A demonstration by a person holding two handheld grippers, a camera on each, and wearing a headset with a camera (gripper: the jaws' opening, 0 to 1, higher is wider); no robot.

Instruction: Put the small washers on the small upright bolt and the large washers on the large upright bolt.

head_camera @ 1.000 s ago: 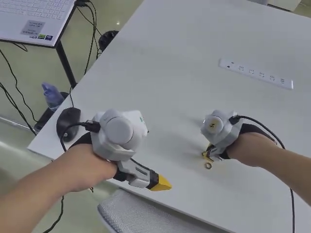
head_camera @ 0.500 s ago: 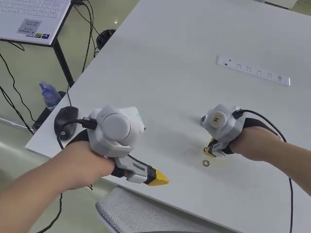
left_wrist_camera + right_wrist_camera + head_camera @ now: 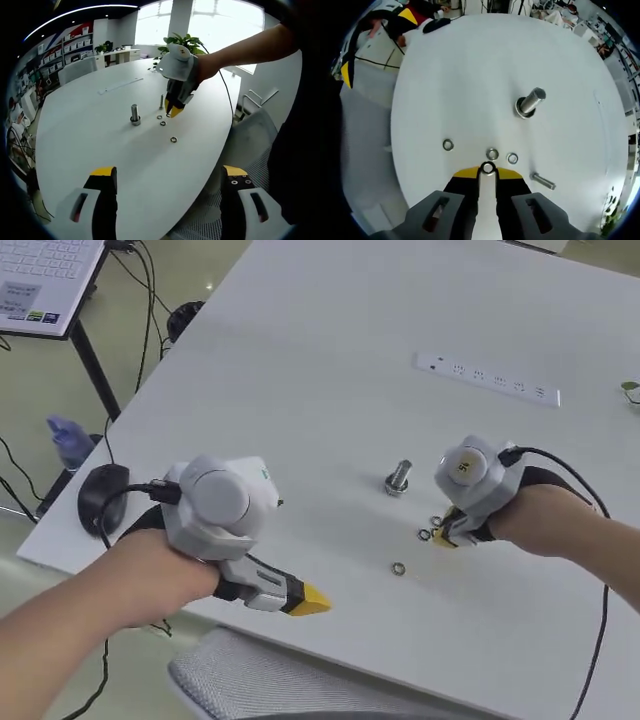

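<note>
Pinched a washer (image 3: 488,168) edge to edge between the yellow fingertips (image 3: 507,173) of the right gripper (image 3: 488,176), with the jaws drawn almost together and only the ring's width between them. Looked gripped rather than merely touched, low against the table (image 3: 445,75), near the large bolt (image 3: 530,102) on the person's side of it. Saw two loose washers (image 3: 492,153) lying flat just past those tips, between them and the large bolt, and a stray washer (image 3: 448,145) farther off to one side, well apart from the large bolt. Could not sort small rings from large at that size. Found the small bolt (image 3: 542,181) standing near the large bolt, just beside the right gripper. Judged the washer light, thin, stiff and slick: easy to lift, easy to squirt out from hard tips, awkward to pry off a smooth tabletop. Best held across the outer rim at two opposite points, with the hole left free for dropping over a bolt. Held the left gripper (image 3: 168,172) spread wide and empty, well apart from the large bolt, back toward the person. Noted a power strip (image 3: 488,379) lying far beyond the large bolt.
</note>
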